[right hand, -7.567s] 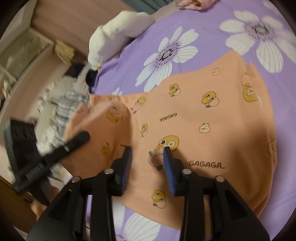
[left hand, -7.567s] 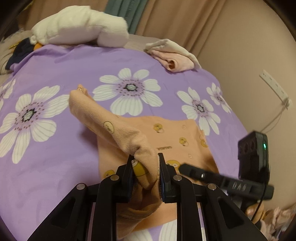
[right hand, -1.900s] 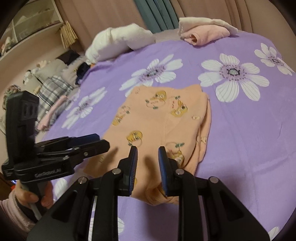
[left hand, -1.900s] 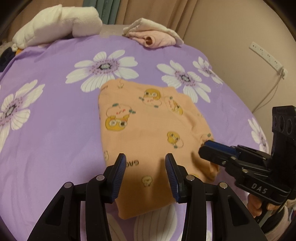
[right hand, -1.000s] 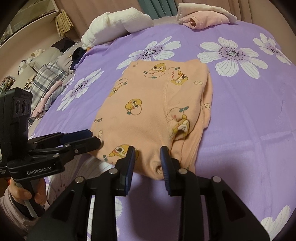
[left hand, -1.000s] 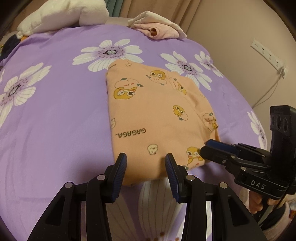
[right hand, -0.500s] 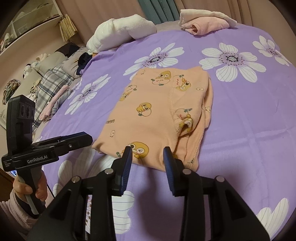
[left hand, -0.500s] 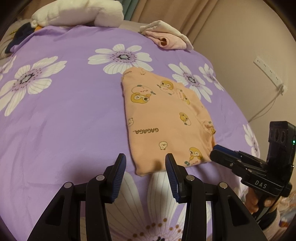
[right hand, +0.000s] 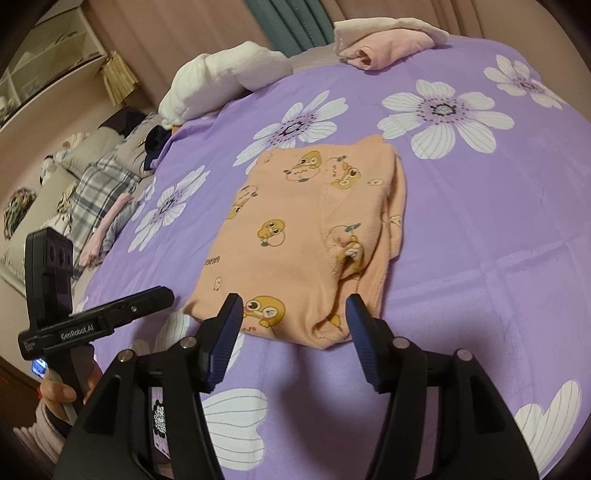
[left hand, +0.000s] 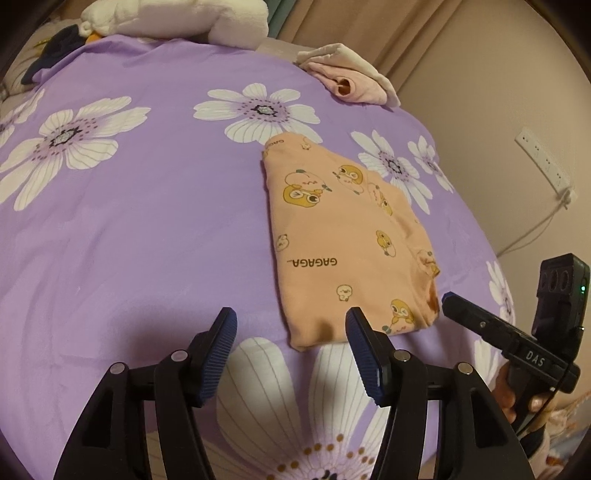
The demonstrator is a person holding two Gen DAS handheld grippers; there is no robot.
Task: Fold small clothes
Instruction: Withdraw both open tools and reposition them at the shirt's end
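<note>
A small orange garment [left hand: 347, 243] with yellow duck prints lies folded into a rough rectangle on the purple flowered bedspread [left hand: 129, 221]. It also shows in the right wrist view [right hand: 314, 236]. My left gripper [left hand: 291, 332] is open and empty, held above the bed just short of the garment's near left corner. My right gripper [right hand: 295, 314] is open and empty, held just short of the garment's near edge. The right gripper [left hand: 448, 297] also shows at the right of the left wrist view, and the left gripper [right hand: 166, 293] at the left of the right wrist view.
A folded pink and white garment [left hand: 351, 83] lies at the far edge of the bed. A white rolled blanket [left hand: 177, 18] lies at the head. Plaid and other clothes [right hand: 96, 184] are piled beyond the bed's left side. A wall with a socket strip [left hand: 546, 166] is on the right.
Both grippers have drawn back from the folded garment toward the near edge of the bed and opened wider. The garment lies still.
</note>
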